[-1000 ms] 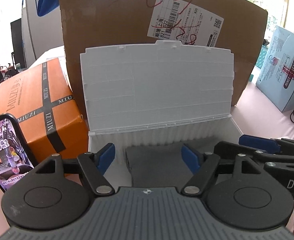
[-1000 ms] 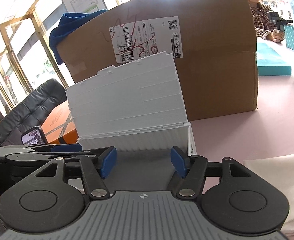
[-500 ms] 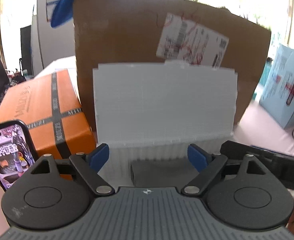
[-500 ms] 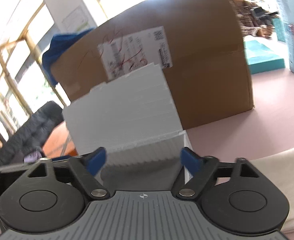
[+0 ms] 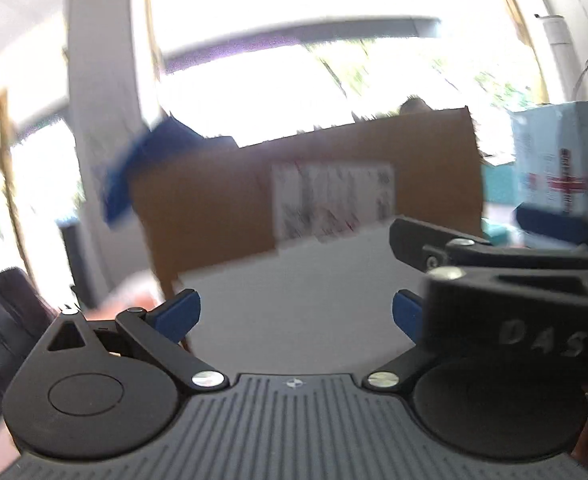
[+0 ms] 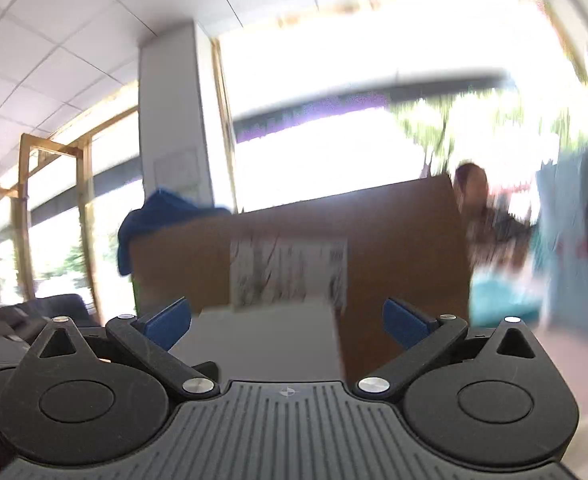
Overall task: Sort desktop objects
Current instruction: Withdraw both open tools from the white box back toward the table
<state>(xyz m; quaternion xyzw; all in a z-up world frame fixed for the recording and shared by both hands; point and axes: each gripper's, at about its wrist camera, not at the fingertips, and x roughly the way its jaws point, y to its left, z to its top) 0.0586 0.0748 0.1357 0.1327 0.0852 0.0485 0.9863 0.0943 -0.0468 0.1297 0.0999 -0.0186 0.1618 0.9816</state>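
Bright windows and ceiling fill most of both wrist views, heavy motion blur. Brown carton (image 5: 222,208) stands ahead; the pale grey lid of the sorting box (image 5: 294,292) rises just in front of both tools, below their line of sight. Left gripper (image 5: 296,316) and right gripper (image 6: 286,320) both spread wide, holding nothing. Box is dead ahead and low, long axis across (right gripper crosses the left view, so they're side by side); I'd judge neither clearly nearer

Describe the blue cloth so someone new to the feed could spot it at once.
Find the big brown cardboard box with the white shipping label on its front, standing ahead of both grippers. The blue cloth is draped over its top left corner. It is the only soft, dark blue thing up there; the pale blue package stands off to the right.
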